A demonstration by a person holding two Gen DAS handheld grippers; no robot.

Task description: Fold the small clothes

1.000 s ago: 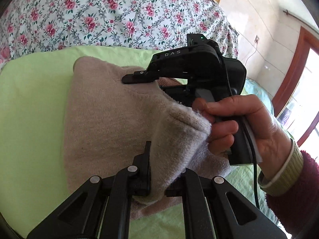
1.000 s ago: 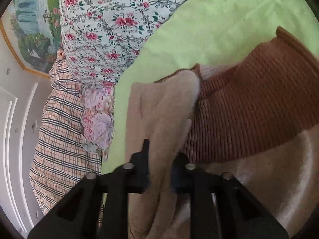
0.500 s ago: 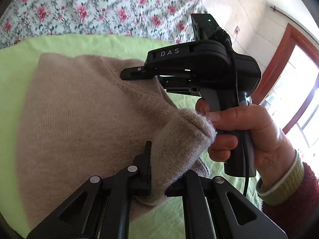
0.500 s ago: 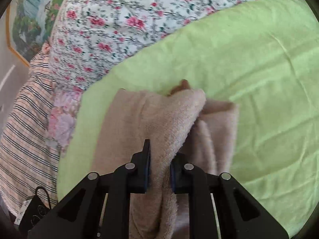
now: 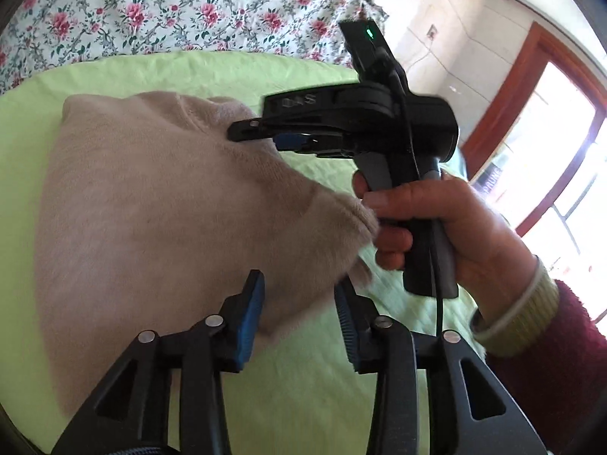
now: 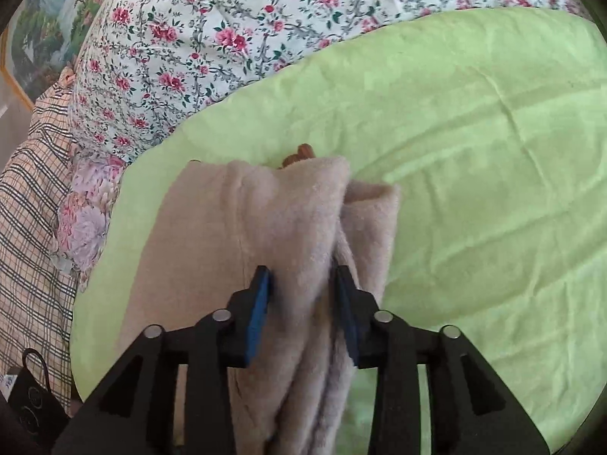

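A beige knitted garment (image 5: 151,208) lies folded on the light green cloth (image 5: 303,379); it also shows in the right wrist view (image 6: 288,235), with a bit of brown knit (image 6: 299,153) peeking out at its far end. My left gripper (image 5: 299,303) is open, its jaws apart around the garment's near corner. My right gripper (image 6: 303,288) is open too, jaws apart on either side of a raised fold. In the left wrist view the right gripper's body (image 5: 360,121) and the hand holding it sit over the garment's right edge.
A floral quilt (image 6: 227,38) lies behind the green cloth (image 6: 474,189). A checked fabric (image 6: 30,208) and a black device (image 6: 30,409) are at the left. A wood-framed door or window (image 5: 531,113) is at the right.
Both grippers have opened and let go of the beige garment. The fold has been brought over, hiding the brown knit part, and the garment now rests on the cloth.
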